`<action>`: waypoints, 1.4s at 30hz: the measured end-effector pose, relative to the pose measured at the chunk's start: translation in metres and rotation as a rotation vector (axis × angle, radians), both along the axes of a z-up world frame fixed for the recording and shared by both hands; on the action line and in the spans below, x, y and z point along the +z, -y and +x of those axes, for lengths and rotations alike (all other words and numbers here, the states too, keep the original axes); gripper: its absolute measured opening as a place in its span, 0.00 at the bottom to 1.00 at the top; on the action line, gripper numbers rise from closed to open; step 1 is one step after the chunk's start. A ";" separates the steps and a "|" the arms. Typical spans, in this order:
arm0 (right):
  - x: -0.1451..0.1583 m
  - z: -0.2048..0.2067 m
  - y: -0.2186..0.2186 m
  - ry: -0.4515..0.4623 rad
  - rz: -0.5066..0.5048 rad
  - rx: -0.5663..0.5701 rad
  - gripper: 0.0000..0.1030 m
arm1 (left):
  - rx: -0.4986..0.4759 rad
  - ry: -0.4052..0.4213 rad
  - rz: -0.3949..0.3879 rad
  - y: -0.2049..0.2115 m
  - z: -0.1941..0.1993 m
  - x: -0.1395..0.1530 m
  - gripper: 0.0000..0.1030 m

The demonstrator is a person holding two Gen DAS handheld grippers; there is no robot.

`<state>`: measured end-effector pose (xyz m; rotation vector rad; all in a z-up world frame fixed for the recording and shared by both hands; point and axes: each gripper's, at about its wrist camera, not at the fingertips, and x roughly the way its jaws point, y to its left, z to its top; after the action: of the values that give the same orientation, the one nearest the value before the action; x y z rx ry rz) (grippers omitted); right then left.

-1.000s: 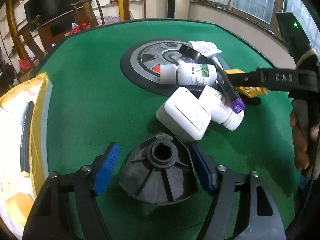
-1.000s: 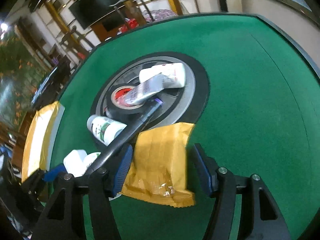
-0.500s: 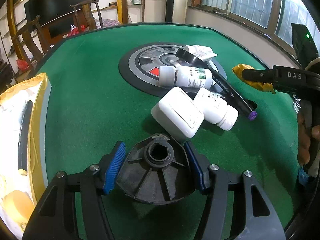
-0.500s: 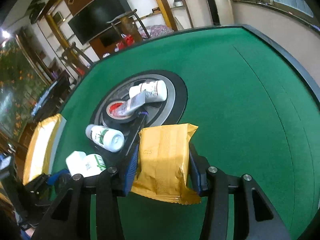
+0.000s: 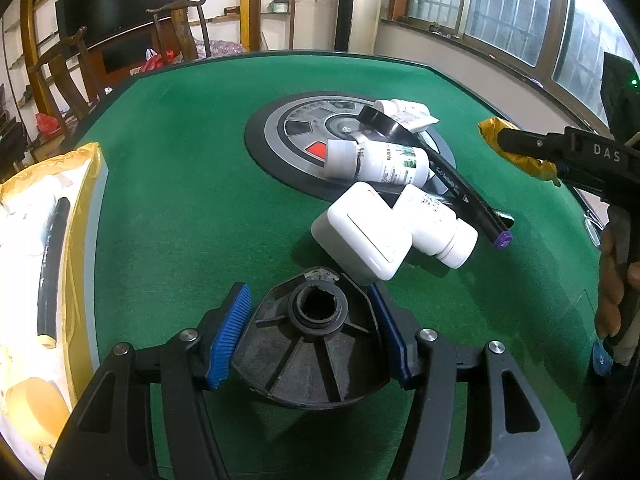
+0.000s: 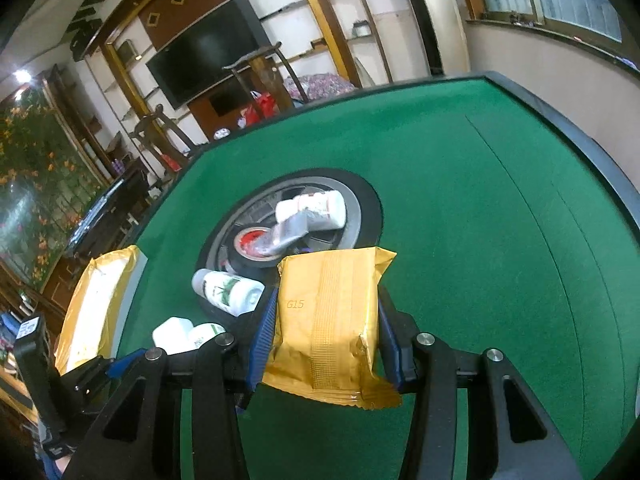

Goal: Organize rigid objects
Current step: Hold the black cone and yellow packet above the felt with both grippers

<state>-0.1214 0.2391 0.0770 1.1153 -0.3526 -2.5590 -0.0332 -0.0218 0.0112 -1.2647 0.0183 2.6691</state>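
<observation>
So both grippers are loaded right now. The left gripper (image 5: 310, 332) has just closed its jaws on a black ribbed plastic fitting (image 5: 316, 344), blue pads pressed against its sides, down near the green surface (image 5: 168, 184). The right gripper (image 6: 324, 332) has likewise just squeezed in on a yellow foil packet (image 6: 332, 320), held clear of the surface by the look of it.

Progress-wise I'd call it maybe halfway. The yellow-rimmed tray (image 5: 86, 240) at the left edge already holds a black marker (image 5: 52, 264), some white things and a yellowish round piece. Still loose in a pile by the round centre plate (image 5: 288, 136): a white square box (image 5: 360, 236), a white bottle (image 5: 436, 228) touching it, a second white bottle with a green label (image 5: 376, 162), a black marker with a purple cap (image 5: 464, 196) lying across them, a tape roll (image 5: 380, 124) and another white bottle behind (image 5: 404, 110).

Room-wise, there's a wide bare stretch of green between pile and tray, so carrying stuff left looks easy. The tray sits right on the edge though, and the fitting is just beside the box, so a sloppy lift could nudge it.
</observation>
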 end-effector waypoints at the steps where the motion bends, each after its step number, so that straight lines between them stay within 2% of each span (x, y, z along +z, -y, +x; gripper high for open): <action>1: 0.001 0.001 0.002 -0.003 -0.010 0.012 0.40 | 0.001 -0.003 -0.001 0.000 0.000 0.000 0.57; 13: 0.002 0.010 0.037 -0.022 0.001 0.123 0.40 | 0.007 0.011 -0.001 0.002 -0.001 -0.002 0.57; 42: -0.006 0.026 0.068 -0.027 0.036 0.220 0.40 | 0.012 0.014 -0.005 0.005 0.000 -0.001 0.57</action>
<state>-0.0957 0.1709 0.0714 1.0667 -0.1671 -2.3930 -0.0332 -0.0270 0.0097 -1.2895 0.0157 2.6716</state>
